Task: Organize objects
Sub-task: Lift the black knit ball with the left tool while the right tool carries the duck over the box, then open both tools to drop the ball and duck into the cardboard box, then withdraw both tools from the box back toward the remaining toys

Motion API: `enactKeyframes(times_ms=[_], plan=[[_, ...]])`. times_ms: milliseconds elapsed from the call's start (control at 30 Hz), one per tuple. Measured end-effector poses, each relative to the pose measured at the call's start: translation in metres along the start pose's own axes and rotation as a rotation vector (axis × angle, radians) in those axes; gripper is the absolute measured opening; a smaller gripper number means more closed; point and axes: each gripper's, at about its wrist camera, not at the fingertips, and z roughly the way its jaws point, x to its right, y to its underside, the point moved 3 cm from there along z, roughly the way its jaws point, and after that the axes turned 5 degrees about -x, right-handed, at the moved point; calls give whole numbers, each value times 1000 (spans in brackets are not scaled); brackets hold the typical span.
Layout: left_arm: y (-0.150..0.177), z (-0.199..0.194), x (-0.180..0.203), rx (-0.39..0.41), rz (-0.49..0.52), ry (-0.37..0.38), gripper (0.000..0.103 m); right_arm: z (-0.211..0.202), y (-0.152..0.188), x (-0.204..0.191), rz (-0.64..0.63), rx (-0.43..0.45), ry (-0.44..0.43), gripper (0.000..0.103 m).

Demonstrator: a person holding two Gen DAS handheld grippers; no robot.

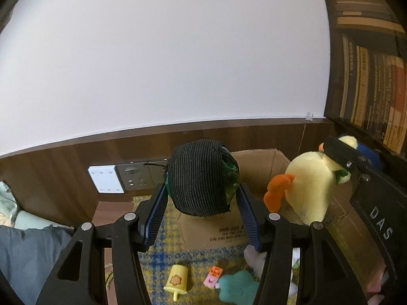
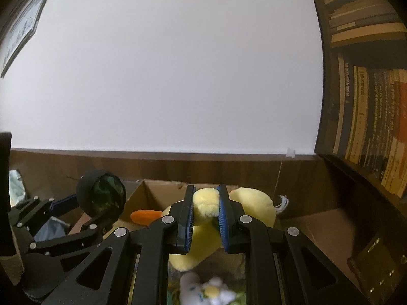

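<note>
The left claw (image 1: pixel 203 190) is spread wide around a round ball (image 1: pixel 199 178) wrapped in black ribbed knit, with dark green showing at its right side; both blue ribbed pads (image 1: pixel 155 212) press against the ball's lower flanks and hold it off the floor, in front of the open cardboard box (image 1: pixel 264 157). From the right wrist view the same ball (image 2: pixel 105 194) sits just left of the box (image 2: pixel 152 193), its green face turned toward that camera. The right claw (image 2: pixel 206 211) is drawn in to a narrow gap and pinches a yellow plush duck (image 2: pixel 203 200) by a soft lobe of fabric, the pads (image 2: pixel 190 221) sinking into the plush on both sides. The duck (image 1: pixel 307 185) hangs roughly upright beside the box's right wall, its long axis running up and down, its orange part (image 1: pixel 276 190) pointing left toward the box; in the right wrist view that orange part (image 2: pixel 145 216) lies over the box opening. Below the box, on a yellow and blue patterned rug (image 1: pixel 168 249), lie a yellow popsicle toy (image 1: pixel 176 280), a small pink and orange card (image 1: pixel 213 275) and a teal plush (image 1: pixel 237 288), all near one another. A bookshelf (image 1: pixel 368 76) stands to the right of the box, and a wall socket panel (image 1: pixel 122 178) sits to its left.
</note>
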Motion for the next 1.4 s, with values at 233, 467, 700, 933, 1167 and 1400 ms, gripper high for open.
enactKeyframes(times_ms=[233, 467, 700, 933, 1167, 1400], plan=[[-20, 28, 2, -12, 13, 27, 55, 24, -14, 3, 7, -24, 9, 18], [-30, 55, 6, -54, 18, 48, 55, 53, -18, 8, 21, -73, 3, 18], [-27, 71, 7, -80, 19, 58, 58, 76, -18, 15, 30, -121, -11, 25], [-28, 63, 1, -39, 11, -15, 89, 66, -19, 29, 61, -63, 59, 93], [-24, 53, -6, -38, -7, -64, 92, 62, -18, 33, 67, -81, 70, 93], [-16, 38, -16, -28, -34, -98, 94, 52, -9, 32, 73, -98, 67, 93]])
